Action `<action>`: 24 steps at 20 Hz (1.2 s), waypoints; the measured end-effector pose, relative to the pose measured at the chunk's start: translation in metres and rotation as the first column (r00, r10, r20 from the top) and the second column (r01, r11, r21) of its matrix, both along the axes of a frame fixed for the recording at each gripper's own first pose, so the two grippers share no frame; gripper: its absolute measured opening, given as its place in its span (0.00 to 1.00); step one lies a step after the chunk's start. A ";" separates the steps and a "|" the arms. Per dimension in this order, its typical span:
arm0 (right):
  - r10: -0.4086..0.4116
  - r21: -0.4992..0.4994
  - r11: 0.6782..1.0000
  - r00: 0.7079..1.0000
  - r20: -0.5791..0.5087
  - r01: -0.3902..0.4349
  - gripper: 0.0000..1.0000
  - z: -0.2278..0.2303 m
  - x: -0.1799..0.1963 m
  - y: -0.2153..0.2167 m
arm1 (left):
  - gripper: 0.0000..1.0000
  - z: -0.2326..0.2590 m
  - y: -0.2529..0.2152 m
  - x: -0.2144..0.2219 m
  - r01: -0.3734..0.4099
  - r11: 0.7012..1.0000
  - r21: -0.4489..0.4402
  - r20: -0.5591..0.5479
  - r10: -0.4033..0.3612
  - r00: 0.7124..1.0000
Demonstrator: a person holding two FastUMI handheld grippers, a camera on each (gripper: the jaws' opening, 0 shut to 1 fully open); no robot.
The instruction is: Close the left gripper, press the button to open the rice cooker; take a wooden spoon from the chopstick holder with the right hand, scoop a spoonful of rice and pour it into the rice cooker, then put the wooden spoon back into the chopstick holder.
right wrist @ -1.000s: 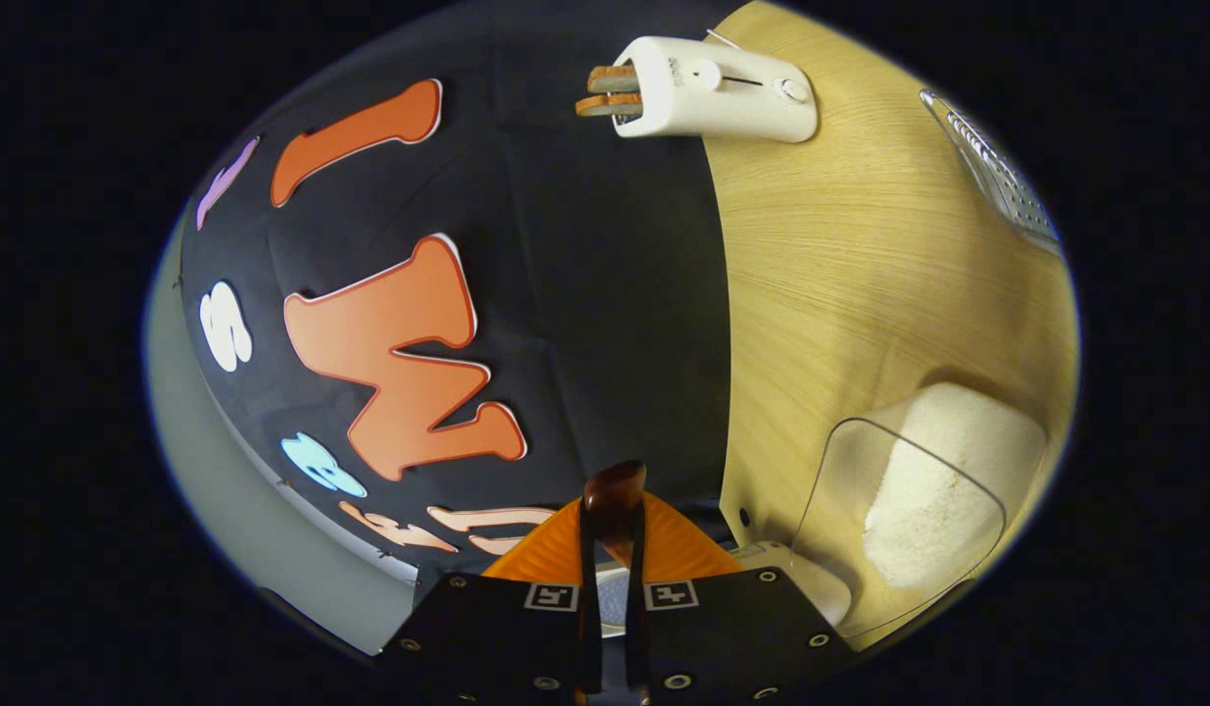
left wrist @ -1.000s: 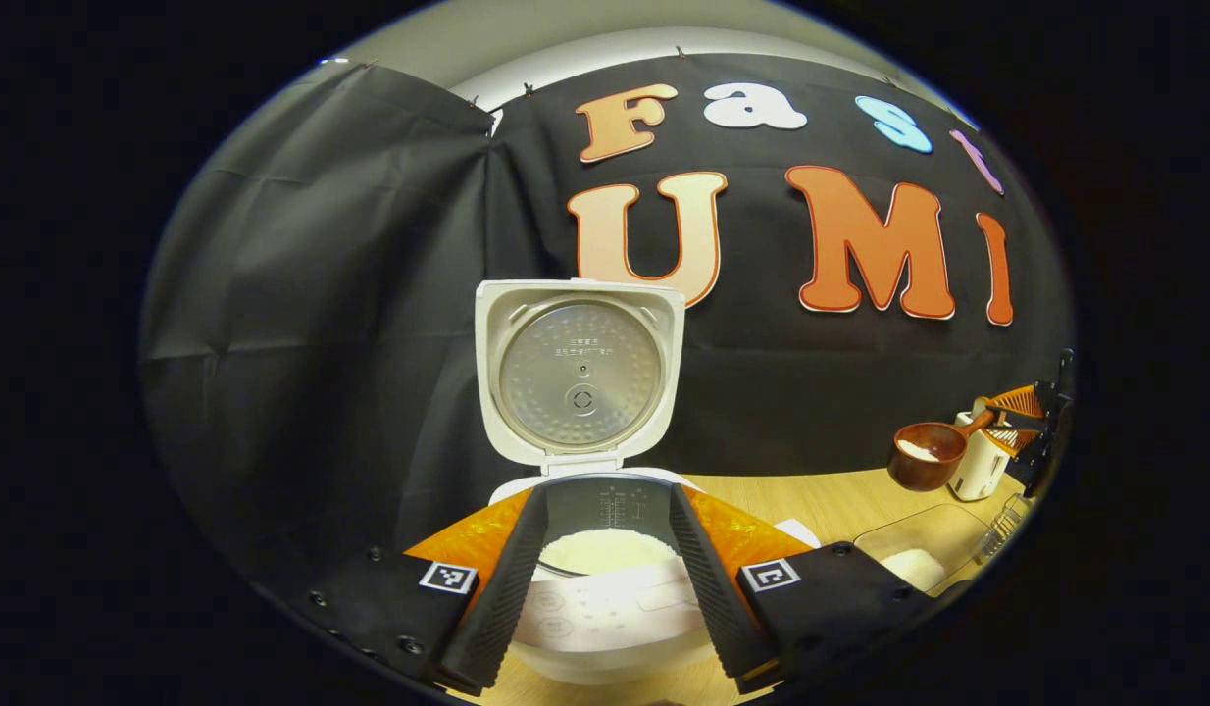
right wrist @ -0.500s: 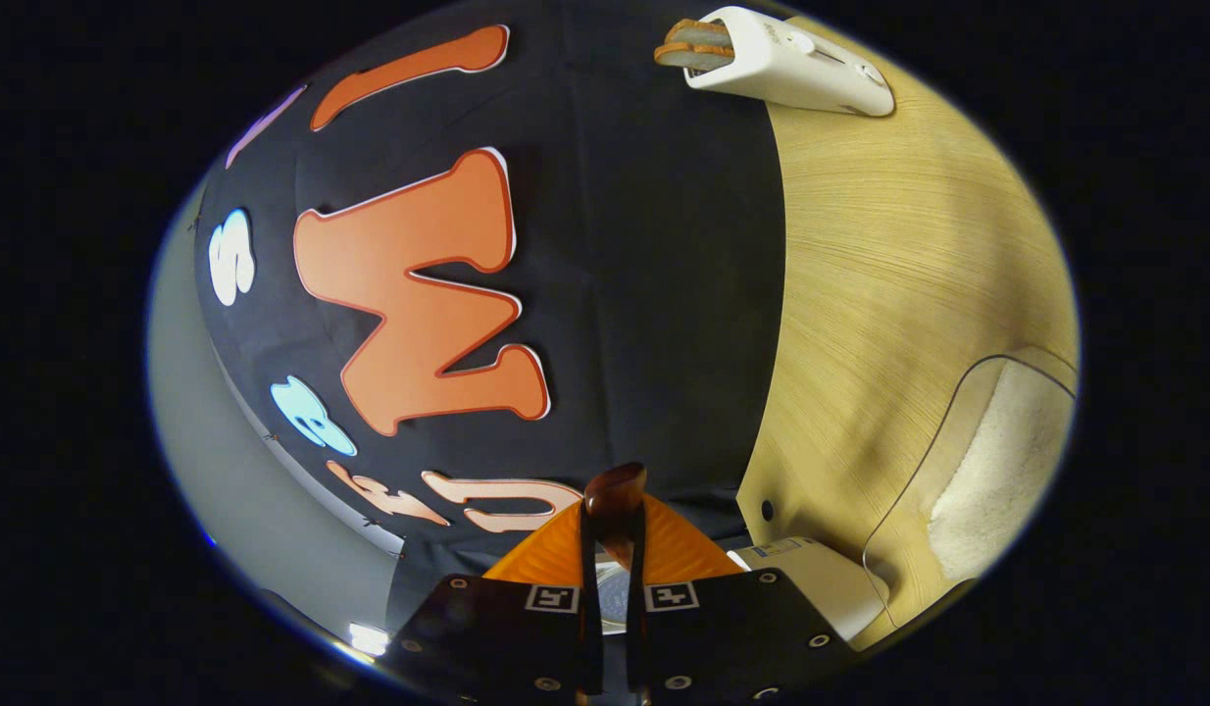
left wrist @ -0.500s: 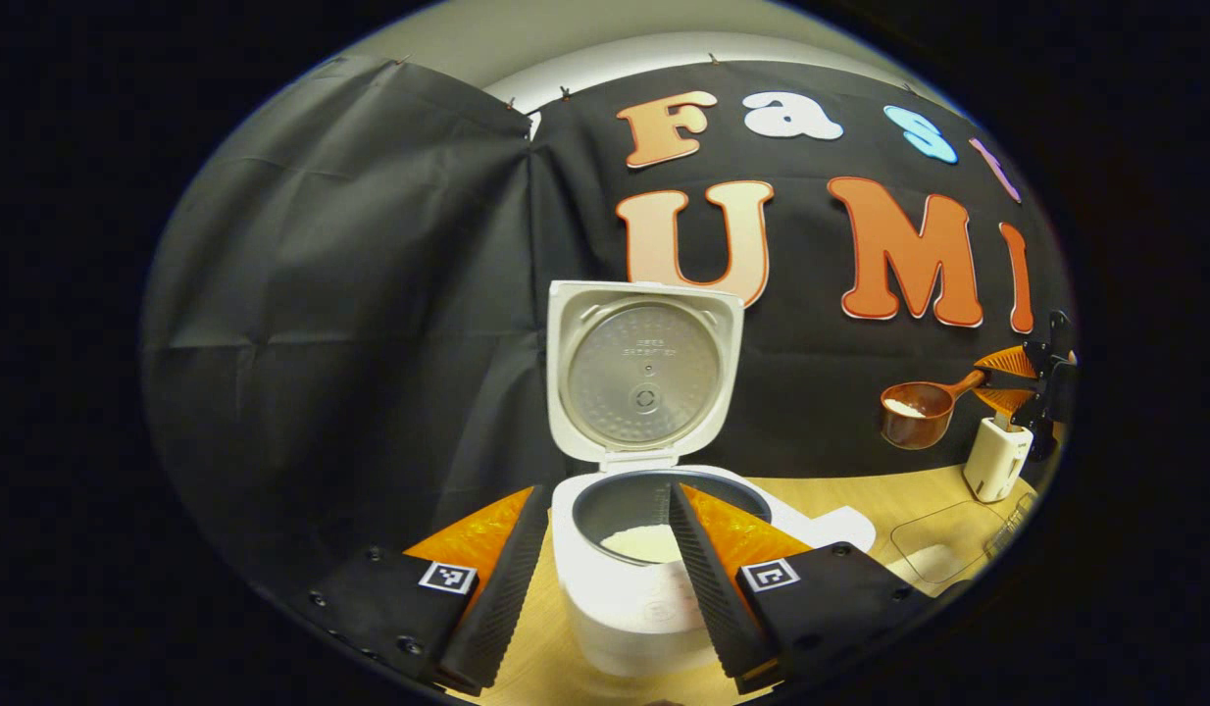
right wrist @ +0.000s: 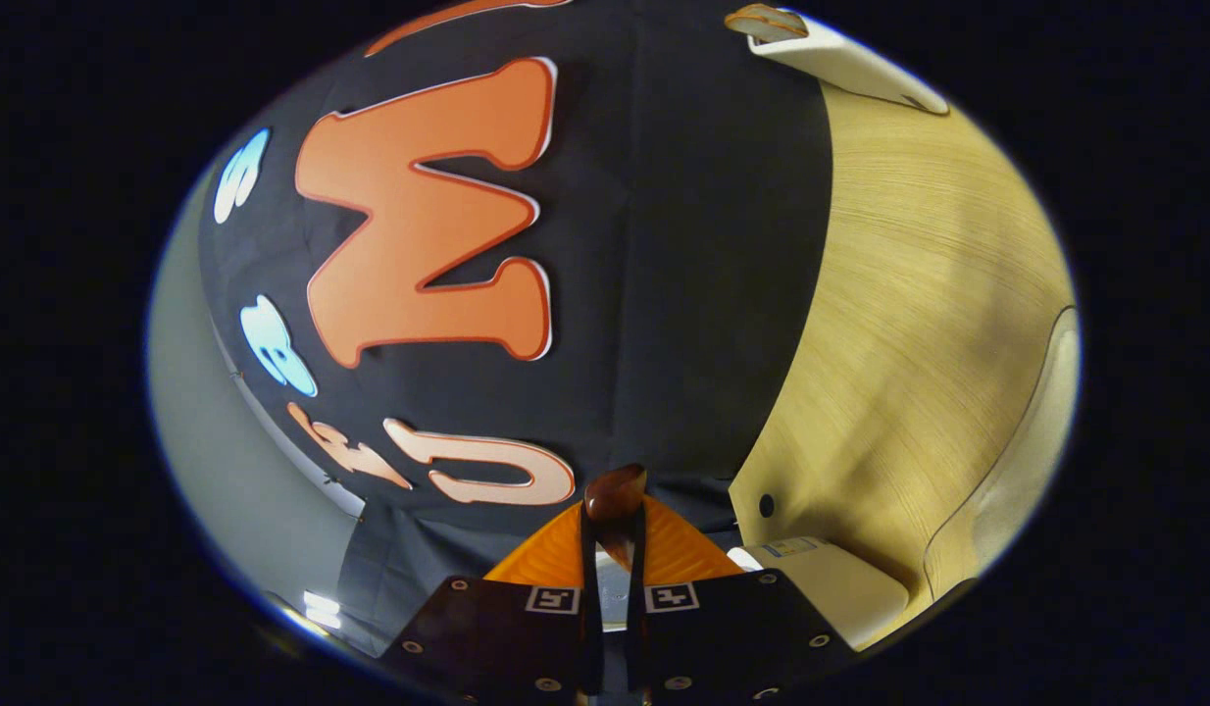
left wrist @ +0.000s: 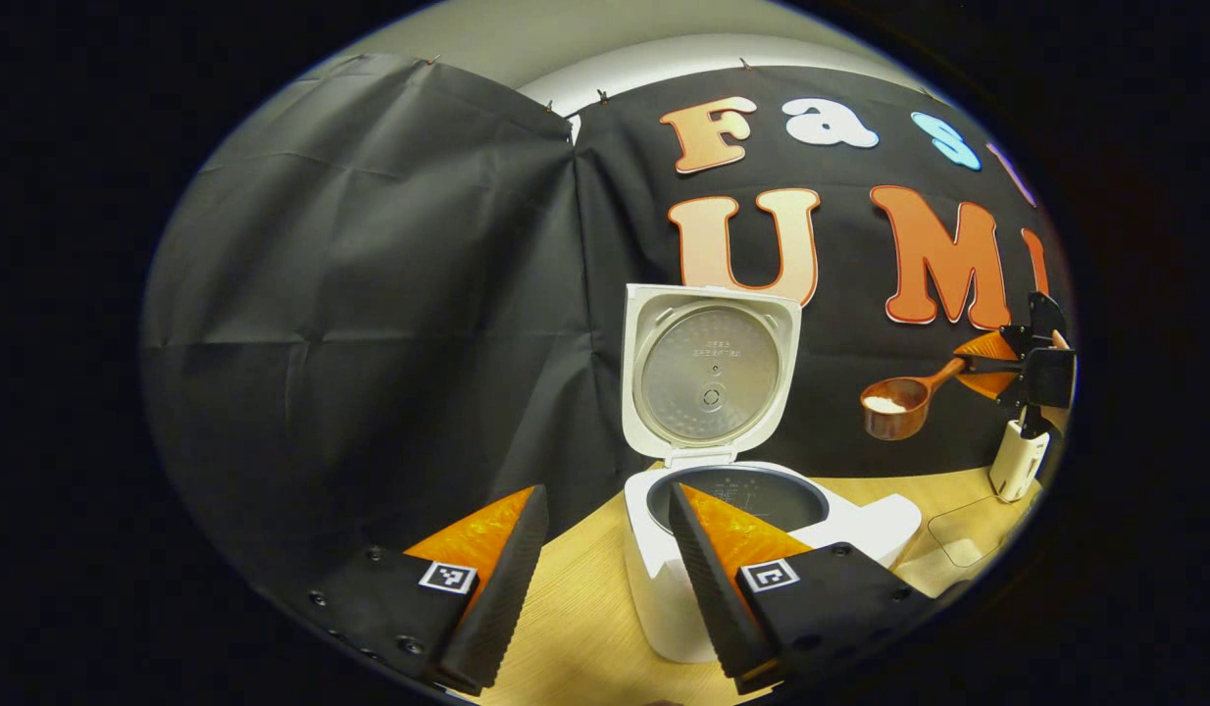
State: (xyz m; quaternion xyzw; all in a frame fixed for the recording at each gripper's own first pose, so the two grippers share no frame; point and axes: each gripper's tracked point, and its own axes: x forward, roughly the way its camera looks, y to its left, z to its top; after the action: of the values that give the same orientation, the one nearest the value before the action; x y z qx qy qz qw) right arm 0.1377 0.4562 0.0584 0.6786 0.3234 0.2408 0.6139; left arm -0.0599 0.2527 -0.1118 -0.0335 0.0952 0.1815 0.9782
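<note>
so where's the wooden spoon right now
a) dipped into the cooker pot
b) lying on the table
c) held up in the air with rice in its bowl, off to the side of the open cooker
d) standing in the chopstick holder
c: in the left gripper view the wooden spoon, with white rice in its bowl, is held in the air by the right gripper, beside the open rice cooker.

Rice cooker [left wrist: 762, 549] front wall partly hidden behind left gripper [left wrist: 605, 579] finger at 6 o'clock; pot contents too dark to tell. Chopstick holder [left wrist: 1019, 461] at 3 o'clock, small, partly cut by edge. Clear rice container [right wrist: 1017, 461] at 4 o'clock in right gripper view, cut off by edge. Wooden spoon [right wrist: 615, 500] handle end alone visible between right gripper [right wrist: 613, 549] fingers; bowl hidden there.
</note>
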 end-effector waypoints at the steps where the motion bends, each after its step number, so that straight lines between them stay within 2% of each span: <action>1: 0.006 -0.015 1.000 0.999 0.032 -0.006 0.10 0.007 0.000 0.008 | 0.83 0.000 0.001 -0.001 -0.002 1.000 0.002 0.000 0.002 1.000; 3: 0.024 -0.052 0.998 0.994 0.104 -0.018 0.09 0.022 -0.001 0.030 | 0.80 -0.002 0.002 -0.002 -0.002 1.000 0.000 0.000 0.002 1.000; 5: 0.051 -0.099 0.995 0.982 0.179 -0.034 0.10 0.032 -0.006 0.052 | 0.83 -0.005 0.003 -0.001 0.001 1.000 -0.008 -0.003 -0.001 1.000; 8: 0.113 -0.208 0.976 0.957 0.268 -0.057 0.09 0.034 -0.015 0.089 | 0.83 -0.013 0.008 0.000 -0.003 1.000 -0.021 -0.012 0.002 1.000; 10: 0.143 -0.246 0.967 0.939 0.313 -0.065 0.10 0.035 -0.021 0.108 | 0.80 -0.016 0.011 0.001 -0.008 0.999 -0.033 -0.013 0.007 1.000; 12: 0.182 -0.286 0.955 0.918 0.352 -0.080 0.09 0.034 -0.025 0.136 | 0.83 -0.022 0.017 0.001 -0.018 0.999 -0.041 -0.020 0.017 1.000; 14: 0.211 -0.325 0.943 0.890 0.405 -0.075 0.09 0.036 -0.034 0.153 | 0.81 -0.025 0.023 0.000 -0.028 0.999 -0.043 -0.028 0.027 0.999; 16: 0.227 -0.371 0.928 0.843 0.487 -0.035 0.09 0.037 -0.039 0.162 | 0.83 -0.029 0.032 -0.002 -0.045 0.998 -0.037 -0.035 0.044 0.998; 18: 0.237 -0.421 0.906 0.780 0.580 0.038 0.09 0.041 -0.040 0.171 | 0.80 -0.035 0.036 -0.008 -0.049 0.998 -0.037 -0.044 0.048 0.998; 21: 0.247 -0.437 0.893 0.699 0.672 0.105 0.09 0.054 -0.046 0.170 | 0.81 -0.039 0.039 -0.007 -0.051 0.998 -0.041 -0.052 0.049 0.997; 24: 0.264 -0.447 0.877 0.602 0.753 0.174 0.09 0.069 -0.058 0.173 | 0.82 -0.040 0.039 -0.005 -0.049 0.998 -0.043 -0.055 0.047 0.997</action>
State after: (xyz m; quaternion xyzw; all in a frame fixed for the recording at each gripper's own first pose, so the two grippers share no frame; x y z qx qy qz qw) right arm 0.0795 0.6289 0.1272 0.3172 0.0821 0.4457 0.8331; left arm -0.0646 0.2921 -0.1519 -0.0527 0.1249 0.2035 0.9696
